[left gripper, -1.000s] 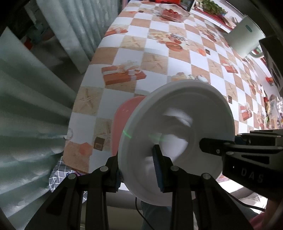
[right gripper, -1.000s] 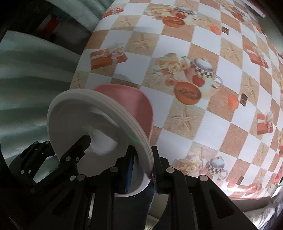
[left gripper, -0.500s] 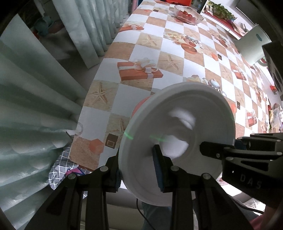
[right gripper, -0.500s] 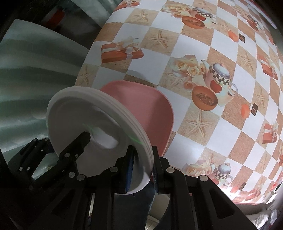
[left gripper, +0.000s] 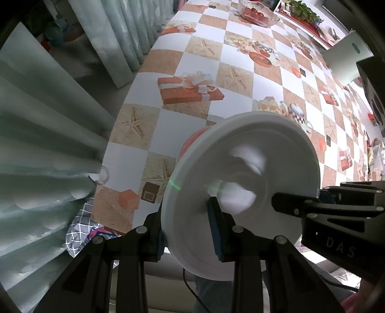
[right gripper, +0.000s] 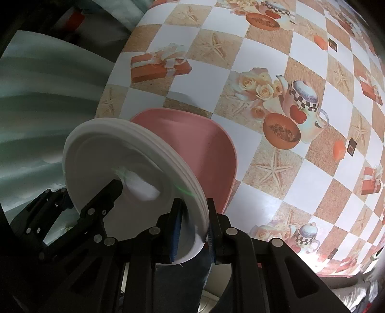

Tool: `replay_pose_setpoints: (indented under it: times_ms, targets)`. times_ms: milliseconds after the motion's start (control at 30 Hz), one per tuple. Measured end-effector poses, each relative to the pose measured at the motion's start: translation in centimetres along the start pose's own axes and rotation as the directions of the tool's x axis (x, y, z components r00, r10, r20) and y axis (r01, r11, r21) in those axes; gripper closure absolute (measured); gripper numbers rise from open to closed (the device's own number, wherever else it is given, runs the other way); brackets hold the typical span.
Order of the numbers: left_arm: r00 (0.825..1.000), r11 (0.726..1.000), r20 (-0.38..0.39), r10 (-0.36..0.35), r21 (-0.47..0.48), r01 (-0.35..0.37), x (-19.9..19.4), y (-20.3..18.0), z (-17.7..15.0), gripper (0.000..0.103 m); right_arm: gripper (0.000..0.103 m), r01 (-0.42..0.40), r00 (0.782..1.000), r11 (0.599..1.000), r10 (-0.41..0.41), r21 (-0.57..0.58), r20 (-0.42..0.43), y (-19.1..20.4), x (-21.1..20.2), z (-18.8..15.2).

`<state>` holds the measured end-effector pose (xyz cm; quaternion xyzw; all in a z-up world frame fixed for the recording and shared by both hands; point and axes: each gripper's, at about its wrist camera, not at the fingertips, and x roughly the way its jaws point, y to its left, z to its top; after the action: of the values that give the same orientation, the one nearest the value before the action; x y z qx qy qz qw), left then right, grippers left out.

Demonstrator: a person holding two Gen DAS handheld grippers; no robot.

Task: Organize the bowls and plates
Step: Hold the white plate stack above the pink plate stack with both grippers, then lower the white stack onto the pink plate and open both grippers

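White plates (right gripper: 134, 154) gleamed, pink plate (right gripper: 204, 149) behind; the tablecloth (left gripper: 240, 79) wore orange-and-white checks with starfish, gift boxes, teapots; curtains (left gripper: 48, 134) were pale green.

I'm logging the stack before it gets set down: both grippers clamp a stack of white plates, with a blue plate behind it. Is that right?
Not quite: the plate behind is pink, not blue, as the right wrist view shows. The rest holds: the left gripper and right gripper both clamp the white plates.

One stack of white plates (right gripper: 134, 154), one pink plate (right gripper: 204, 149), two tools, and one glass bowl (left gripper: 257, 12).
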<state>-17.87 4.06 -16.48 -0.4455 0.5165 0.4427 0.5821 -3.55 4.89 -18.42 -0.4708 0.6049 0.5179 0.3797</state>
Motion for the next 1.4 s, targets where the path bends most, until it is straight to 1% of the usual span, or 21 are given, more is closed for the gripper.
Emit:
replay_pose_setpoints:
  times_ms: [300, 433, 533, 567, 600, 667, 700, 733, 767, 800, 867, 900, 967, 1067, 1133, 1200, 1233, 1267, 1300, 1333, 1400]
  targets:
    - [1.000, 1.000, -0.022, -0.003, 0.020, 0.003, 1.4, -0.3, 0.4, 0.069, 0.083, 0.006, 1.000, 1.000, -0.005, 0.020, -0.030, -0.6, 1.3, 0.3]
    - [1.000, 0.999, -0.012, 0.005, 0.034, -0.005, 1.5, -0.5, 0.4, 0.067, 0.083, 0.005, 0.999, 1.000, -0.005, 0.021, -0.033, -0.8, 1.4, 0.5]
    - [1.000, 0.999, 0.016, 0.004, 0.036, -0.005, 1.3, -0.6, 0.5, 0.042, 0.083, 0.014, 0.999, 1.000, -0.014, 0.015, -0.036, -0.8, 1.3, 0.5]
    - [0.999, 0.999, 0.036, 0.013, 0.031, -0.015, 1.0, -0.5, 0.5, 0.039, 0.082, 0.015, 0.999, 1.000, -0.015, 0.018, -0.032, -0.9, 1.2, 0.5]
    - [0.999, 1.000, 0.046, 0.013, 0.026, -0.014, 0.9, -0.3, 0.5, 0.033, 0.082, 0.017, 0.999, 1.000, -0.016, 0.022, -0.031, -0.9, 1.1, 0.5]
    - [0.998, 1.000, 0.055, 0.011, 0.011, -0.012, 0.7, 0.1, 0.7, 0.023, 0.082, 0.006, 1.000, 0.999, -0.005, 0.035, -0.026, -1.1, 0.8, 0.5]
    - [0.998, 1.000, 0.058, 0.012, 0.005, -0.013, 0.6, 0.3, 0.7, 0.023, 0.082, 0.006, 1.000, 0.999, -0.005, 0.037, -0.023, -1.2, 0.7, 0.5]
    - [0.998, 1.000, 0.059, 0.015, 0.001, -0.015, 0.6, 0.4, 0.7, 0.022, 0.079, 0.004, 1.000, 0.999, -0.004, 0.035, -0.018, -1.1, 0.5, 0.5]
    - [0.998, 1.000, 0.057, 0.018, 0.000, -0.018, 0.6, 0.5, 0.7, 0.022, 0.072, 0.001, 1.000, 1.000, -0.001, 0.030, -0.013, -1.0, 0.3, 0.4]
    - [0.998, 0.999, 0.041, 0.041, -0.006, -0.041, 0.8, 0.6, 0.8, 0.022, 0.065, 0.020, 1.000, 1.000, -0.020, 0.024, -0.007, -0.9, 0.1, 0.4]
    - [0.998, 0.998, 0.006, 0.065, -0.014, -0.064, 1.1, 1.0, 0.9, 0.021, 0.023, 0.071, 0.997, 0.997, -0.071, 0.014, 0.017, -1.0, -0.5, 0.2]
    - [0.998, 0.997, -0.004, 0.068, -0.023, -0.068, 1.3, 1.4, 1.0, 0.019, 0.016, 0.060, 0.997, 0.998, -0.061, 0.020, 0.038, -1.2, -1.1, 0.2]
    - [0.996, 0.996, 0.004, 0.085, -0.027, -0.085, 1.1, 2.0, 1.0, 0.016, 0.015, 0.031, 0.997, 0.999, -0.033, 0.032, 0.066, -1.5, -2.1, 0.1]
    - [0.996, 0.996, 0.034, 0.088, -0.018, -0.087, 0.2, 2.1, 1.1, 0.016, 0.015, 0.054, 0.993, 0.998, -0.056, 0.020, 0.107, -1.4, -3.6, 0.0]
    - [0.992, 0.995, 0.079, 0.095, -0.001, -0.095, -0.9, 1.9, 1.2, 0.016, 0.015, 0.085, 0.988, 0.996, -0.084, -0.002, 0.129, -1.2, -4.4, -0.2]
    - [0.983, 0.993, 0.146, 0.112, 0.031, -0.117, -2.8, 1.3, 1.2, 0.016, 0.015, 0.112, 0.984, 0.993, -0.106, -0.028, 0.146, -1.0, -4.8, -0.9]
    - [0.979, 0.991, 0.167, 0.117, 0.041, -0.126, -3.4, 1.2, 1.3, 0.016, 0.009, 0.118, 0.983, 0.992, -0.112, -0.036, 0.146, -1.0, -5.0, -1.0]
    - [0.974, 0.989, 0.190, 0.125, 0.051, -0.137, -4.1, 1.0, 1.2, 0.016, 0.001, 0.121, 0.984, 0.992, -0.115, -0.040, 0.138, -1.3, -5.3, -1.1]
    - [0.968, 0.986, 0.215, 0.132, 0.069, -0.150, -4.9, 0.6, 1.2, 0.016, 0.001, 0.118, 0.984, 0.992, -0.112, -0.042, 0.136, -1.5, -5.6, -1.3]
    - [0.965, 0.984, 0.221, 0.140, 0.082, -0.161, -5.4, 0.3, 1.2, 0.016, 0.001, 0.111, 0.984, 0.993, -0.103, -0.047, 0.143, -1.4, -6.2, -1.6]
    - [0.969, 0.980, 0.204, 0.137, 0.115, -0.163, -6.1, -0.2, 1.2, 0.016, 0.001, 0.110, 0.983, 0.992, -0.099, -0.066, 0.153, -1.2, -7.3, -1.9]
